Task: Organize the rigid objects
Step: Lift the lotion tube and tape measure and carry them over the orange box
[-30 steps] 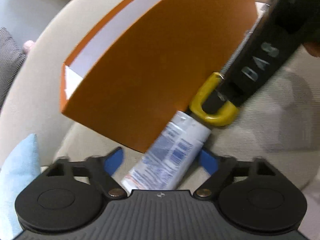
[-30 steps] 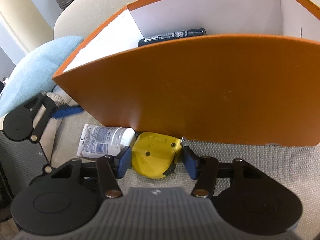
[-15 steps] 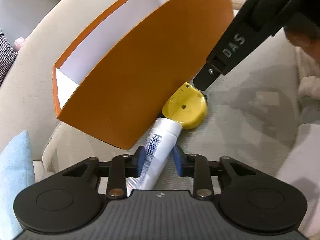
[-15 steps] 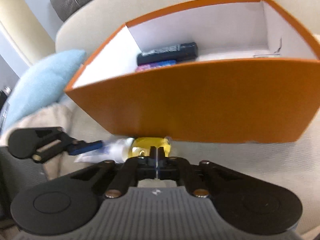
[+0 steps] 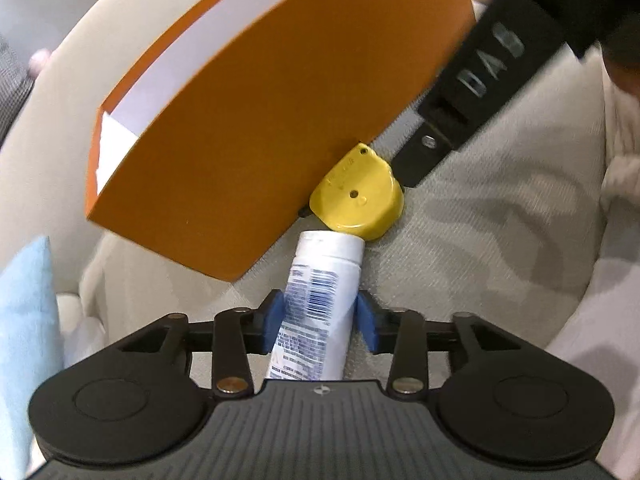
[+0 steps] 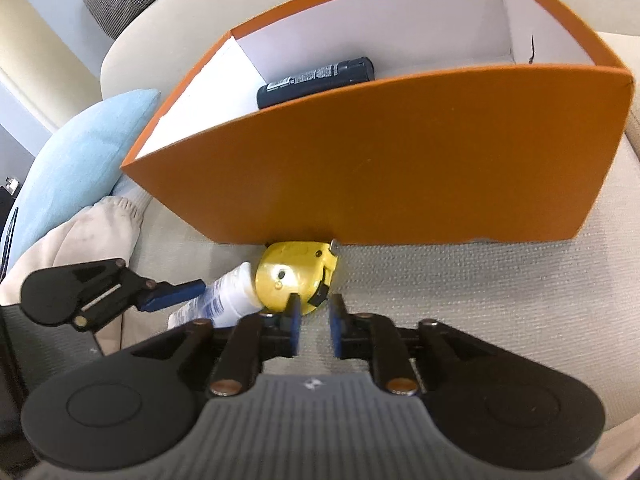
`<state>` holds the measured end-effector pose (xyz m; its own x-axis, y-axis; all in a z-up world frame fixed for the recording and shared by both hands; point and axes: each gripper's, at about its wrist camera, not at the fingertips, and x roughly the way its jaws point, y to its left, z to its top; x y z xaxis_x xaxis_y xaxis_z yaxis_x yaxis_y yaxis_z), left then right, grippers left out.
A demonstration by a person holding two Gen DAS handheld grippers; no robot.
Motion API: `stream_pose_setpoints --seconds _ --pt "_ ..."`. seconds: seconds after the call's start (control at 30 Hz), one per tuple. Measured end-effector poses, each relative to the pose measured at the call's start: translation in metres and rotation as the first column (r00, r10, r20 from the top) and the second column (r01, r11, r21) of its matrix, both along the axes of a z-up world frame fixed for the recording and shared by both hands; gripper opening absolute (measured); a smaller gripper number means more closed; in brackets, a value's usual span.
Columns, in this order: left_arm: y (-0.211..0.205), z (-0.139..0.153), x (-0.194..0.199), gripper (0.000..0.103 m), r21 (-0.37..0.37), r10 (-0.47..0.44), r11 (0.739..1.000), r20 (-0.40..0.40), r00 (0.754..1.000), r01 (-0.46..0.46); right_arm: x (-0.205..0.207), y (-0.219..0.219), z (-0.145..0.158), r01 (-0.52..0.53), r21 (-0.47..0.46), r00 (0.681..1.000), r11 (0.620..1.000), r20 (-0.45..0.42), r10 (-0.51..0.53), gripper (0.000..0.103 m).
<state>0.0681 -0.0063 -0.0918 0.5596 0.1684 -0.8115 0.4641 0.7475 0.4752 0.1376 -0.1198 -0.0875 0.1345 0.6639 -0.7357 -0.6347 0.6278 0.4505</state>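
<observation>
The white tube [image 5: 320,304], printed with blue text and a barcode, lies on the beige sofa seat [image 5: 480,240] with its flat cap end touching the yellow tape measure [image 5: 358,200]. The tape measure, a rounded yellow case, sits against the foot of the orange box [image 5: 280,120], whose white interior holds a dark cylindrical bottle [image 6: 316,80].

Your left claw [image 5: 320,318] straddles the tube, its blue pads touching the tube's sides while the jaws are easing apart. Your right claw [image 6: 314,326] has its jaws opening with only a narrow gap and nothing between them; the tape measure lies just past the fingertips, the left pad [image 6: 295,320] overlapping its near edge.

Half a second ago the right claw was pressed fully together just before the tape measure; a second ago it stood spread around it. The left claw, wide open a second ago, has since narrowed onto the tube.
</observation>
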Motion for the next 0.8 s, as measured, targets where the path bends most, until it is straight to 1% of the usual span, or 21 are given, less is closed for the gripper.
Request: stream_pose_setpoints --seconds 0.07,0.1,0.13,0.17,0.2,0.27,0.3,0.33,0.4,0.43,0.47,0.5,0.63,0.7,0.77,0.8 --pt "0.000 -0.002 0.000 0.041 0.015 -0.004 1.000 0.005 1.000 0.004 0.002 -0.001 -0.001 0.007 0.012 1.000 1.000 -0.012 -0.006 0.030" --pt "0.001 -0.002 0.000 0.040 0.013 -0.002 1.000 0.007 1.000 0.002 0.004 0.001 -0.002 0.011 0.017 1.000 1.000 -0.019 -0.010 0.031" --pt "0.002 -0.001 -0.001 0.040 0.006 -0.001 1.000 0.010 1.000 0.001 0.005 0.003 -0.002 0.016 0.021 0.999 1.000 -0.029 -0.016 0.036" --pt "0.005 0.001 -0.001 0.039 -0.008 0.006 1.000 0.015 1.000 -0.006 0.006 0.005 -0.005 0.022 0.024 0.999 0.999 -0.040 -0.021 0.038" --pt "0.008 0.005 -0.001 0.037 -0.029 0.027 0.999 0.018 0.999 -0.026 0.007 0.008 -0.006 0.029 0.024 0.998 0.999 -0.051 -0.028 0.038" --pt "0.020 0.015 -0.001 0.032 -0.096 0.085 0.992 0.025 0.996 -0.082 0.011 0.013 -0.011 0.042 0.012 0.996 0.999 -0.075 -0.041 0.038" --pt "0.027 0.021 0.000 0.031 -0.142 0.119 0.983 0.020 0.993 -0.115 0.012 0.016 -0.015 0.047 0.000 0.995 0.999 -0.091 -0.047 0.039" --pt "0.036 0.027 0.001 0.031 -0.199 0.157 0.968 0.002 0.988 -0.154 0.014 0.018 -0.019 0.051 0.006 0.993 0.999 -0.111 -0.050 0.040" --pt "0.053 0.033 0.006 0.031 -0.297 0.228 0.927 -0.039 0.973 -0.229 0.017 0.021 -0.023 0.058 0.020 0.989 0.998 -0.135 -0.055 0.040" --pt "0.061 0.033 0.008 0.031 -0.335 0.260 0.905 -0.059 0.964 -0.264 0.019 0.023 -0.025 0.060 0.023 0.988 0.998 -0.146 -0.056 0.042" --pt "0.066 0.032 0.010 0.031 -0.352 0.282 0.890 -0.072 0.957 -0.289 0.020 0.025 -0.026 0.062 0.028 0.986 0.998 -0.158 -0.057 0.044" --pt "0.069 0.030 0.012 0.031 -0.354 0.298 0.883 -0.081 0.951 -0.307 0.022 0.026 -0.028 0.066 0.032 0.984 0.997 -0.167 -0.059 0.044" --pt "0.070 0.025 0.012 0.030 -0.341 0.304 0.886 -0.086 0.949 -0.315 0.024 0.026 -0.031 0.072 0.053 0.982 0.996 -0.181 -0.061 0.044" --pt "0.069 0.027 0.010 0.030 -0.339 0.305 0.887 -0.082 0.949 -0.315 0.023 0.025 -0.031 0.074 0.060 0.982 0.995 -0.179 -0.062 0.041" --pt "0.068 0.027 0.008 0.030 -0.340 0.308 0.885 -0.081 0.948 -0.317 0.022 0.021 -0.028 0.089 0.070 0.981 0.993 -0.179 -0.076 0.031" --pt "0.070 0.027 0.016 0.030 -0.344 0.306 0.884 -0.083 0.948 -0.316 0.021 0.020 -0.026 0.085 0.080 0.982 0.993 -0.174 -0.070 0.030"
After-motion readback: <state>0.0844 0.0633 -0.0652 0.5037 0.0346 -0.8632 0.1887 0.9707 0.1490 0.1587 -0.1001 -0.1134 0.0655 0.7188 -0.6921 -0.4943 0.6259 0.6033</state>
